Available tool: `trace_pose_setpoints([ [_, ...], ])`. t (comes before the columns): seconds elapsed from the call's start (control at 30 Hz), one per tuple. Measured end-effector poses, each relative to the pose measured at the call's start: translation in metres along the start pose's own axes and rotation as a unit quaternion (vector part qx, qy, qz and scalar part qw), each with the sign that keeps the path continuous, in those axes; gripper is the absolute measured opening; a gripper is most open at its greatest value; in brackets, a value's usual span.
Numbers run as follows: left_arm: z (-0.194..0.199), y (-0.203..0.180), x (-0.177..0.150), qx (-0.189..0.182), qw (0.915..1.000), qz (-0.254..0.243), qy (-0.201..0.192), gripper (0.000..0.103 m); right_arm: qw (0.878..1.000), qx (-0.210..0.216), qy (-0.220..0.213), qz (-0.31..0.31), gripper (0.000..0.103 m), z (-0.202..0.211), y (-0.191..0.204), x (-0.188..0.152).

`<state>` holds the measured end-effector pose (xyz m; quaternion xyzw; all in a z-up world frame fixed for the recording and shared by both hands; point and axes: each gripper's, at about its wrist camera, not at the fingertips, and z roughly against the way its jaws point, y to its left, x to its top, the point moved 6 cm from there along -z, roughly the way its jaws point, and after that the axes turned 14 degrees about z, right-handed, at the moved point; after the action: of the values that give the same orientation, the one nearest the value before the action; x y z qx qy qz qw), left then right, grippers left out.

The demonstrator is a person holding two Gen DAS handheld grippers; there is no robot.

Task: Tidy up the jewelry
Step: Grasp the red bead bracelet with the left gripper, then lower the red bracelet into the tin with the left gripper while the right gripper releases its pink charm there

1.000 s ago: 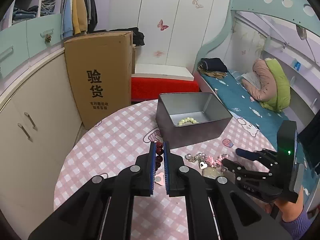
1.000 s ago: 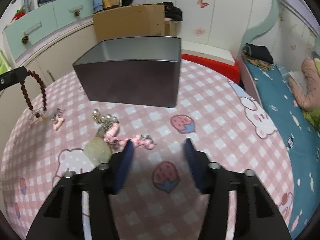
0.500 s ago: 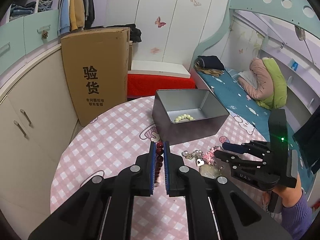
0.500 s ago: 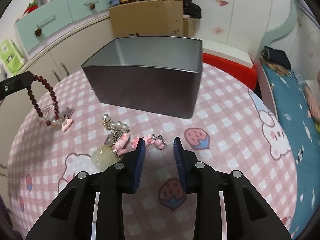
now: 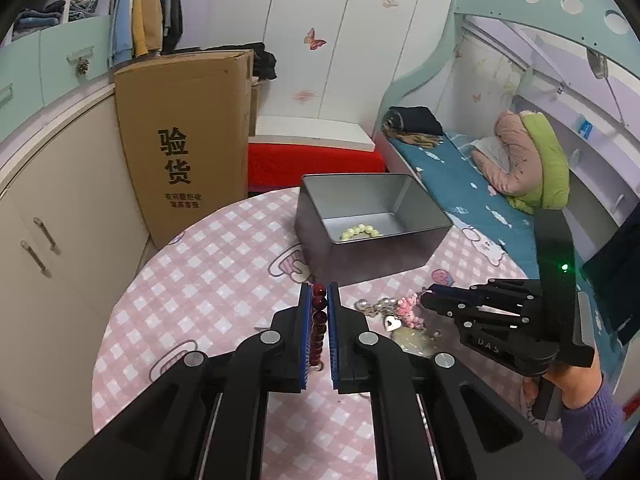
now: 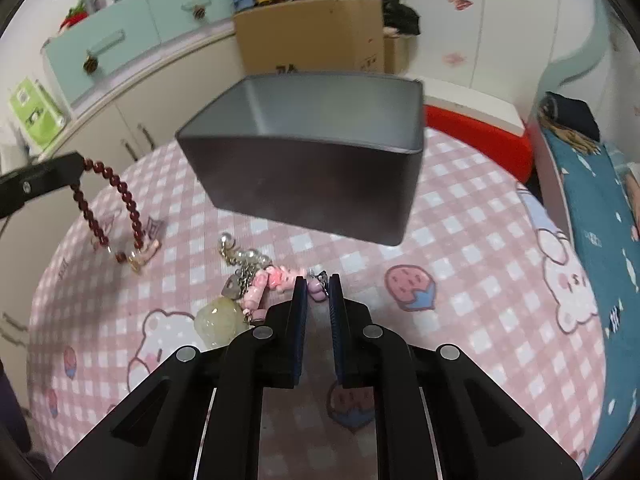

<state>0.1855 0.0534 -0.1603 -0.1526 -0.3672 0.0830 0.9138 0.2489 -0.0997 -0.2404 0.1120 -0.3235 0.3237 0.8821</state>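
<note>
My left gripper (image 5: 319, 292) is shut on a dark red bead bracelet (image 5: 318, 316) and holds it above the table; the bracelet hangs as a loop in the right wrist view (image 6: 120, 208). The grey metal tin (image 5: 372, 232) stands open with a pale bead bracelet (image 5: 360, 232) inside. My right gripper (image 6: 319, 284) has closed on the end of a pink bead chain (image 6: 276, 280) that lies in a jewelry pile with pearls (image 6: 248, 256) and a pale yellow stone (image 6: 216, 320).
The round table has a pink checked cloth (image 5: 208, 288). A tall cardboard box (image 5: 188, 140) stands behind the table at the left, cabinets further left, a red bench (image 5: 312, 164) behind and a bed (image 5: 480, 184) at the right.
My left gripper has lifted the red bracelet higher off the table. My right gripper has moved forward to the pink chain and its jaws have closed from wide open.
</note>
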Motion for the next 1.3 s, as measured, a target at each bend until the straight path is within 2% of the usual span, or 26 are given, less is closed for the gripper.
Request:
trace_pose_setpoints([
  [0.2,0.009,-0.017,0.014,-0.021,0.9996,-0.012,-0.012,0.006,0.999,-0.018,-0.035,-0.005,0.012,0.040,-0.004,0.015],
  [0.37,0.015,-0.039,0.037,-0.055,0.9980,-0.024,-0.017,0.006,0.997,-0.028,-0.067,-0.005,0.012,0.072,-0.010,0.032],
  [0.63,0.007,-0.070,0.080,-0.074,0.9964,-0.033,-0.024,0.006,0.994,-0.046,-0.102,-0.015,0.012,0.098,-0.026,0.067],
  [0.93,-0.032,-0.075,0.107,-0.058,0.9981,-0.017,-0.009,0.006,0.993,-0.037,-0.103,-0.035,0.012,0.079,-0.035,0.095],
  [1.3,-0.090,-0.054,0.084,-0.029,0.9981,-0.007,0.054,0.006,0.997,-0.014,-0.062,-0.052,0.012,0.025,-0.039,0.087],
])
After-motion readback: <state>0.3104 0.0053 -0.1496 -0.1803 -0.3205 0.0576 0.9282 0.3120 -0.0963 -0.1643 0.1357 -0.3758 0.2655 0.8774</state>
